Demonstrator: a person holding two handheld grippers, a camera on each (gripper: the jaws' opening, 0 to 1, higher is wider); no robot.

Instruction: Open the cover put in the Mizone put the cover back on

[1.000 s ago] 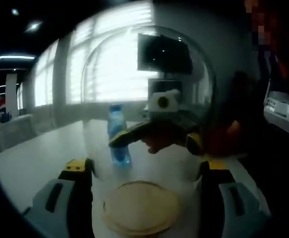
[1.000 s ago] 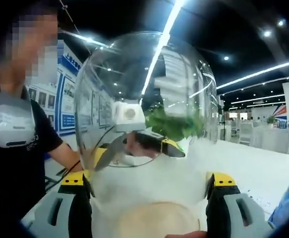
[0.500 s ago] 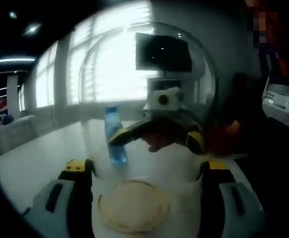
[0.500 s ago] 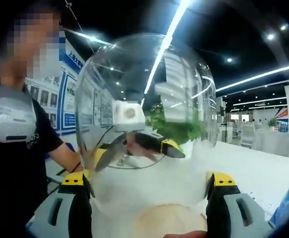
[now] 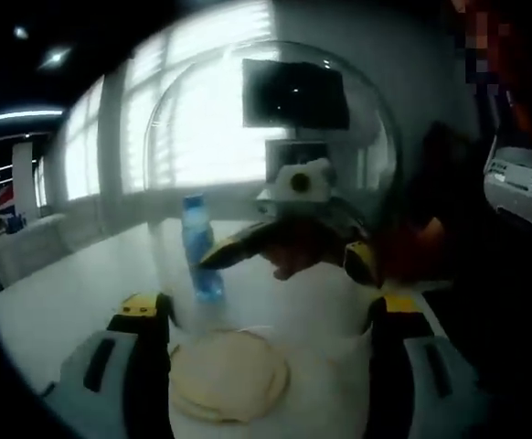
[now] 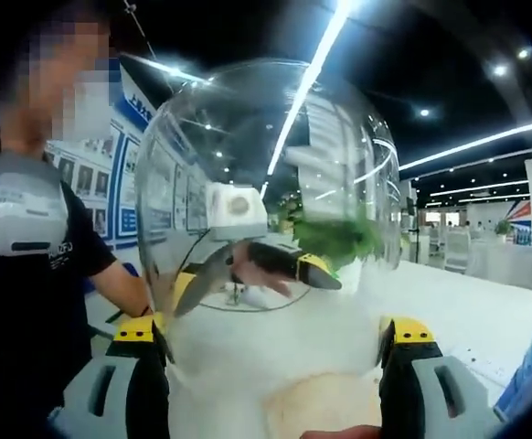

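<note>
Dome [image 5: 275, 165]: pinched from both sides by left gripper [image 5: 266, 320] and right gripper [image 6: 271, 343], off base [image 5: 225, 375].
Bottle [image 5: 197, 247]: upright mid-table [image 5: 65, 293], awaiting placement.

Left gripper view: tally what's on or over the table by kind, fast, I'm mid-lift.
Clear dome cover: 1
Round wooden base: 1
Blue Mizone bottle: 1
Grippers: 2, the left gripper and the right gripper seen through the glass
Total: 5
</note>
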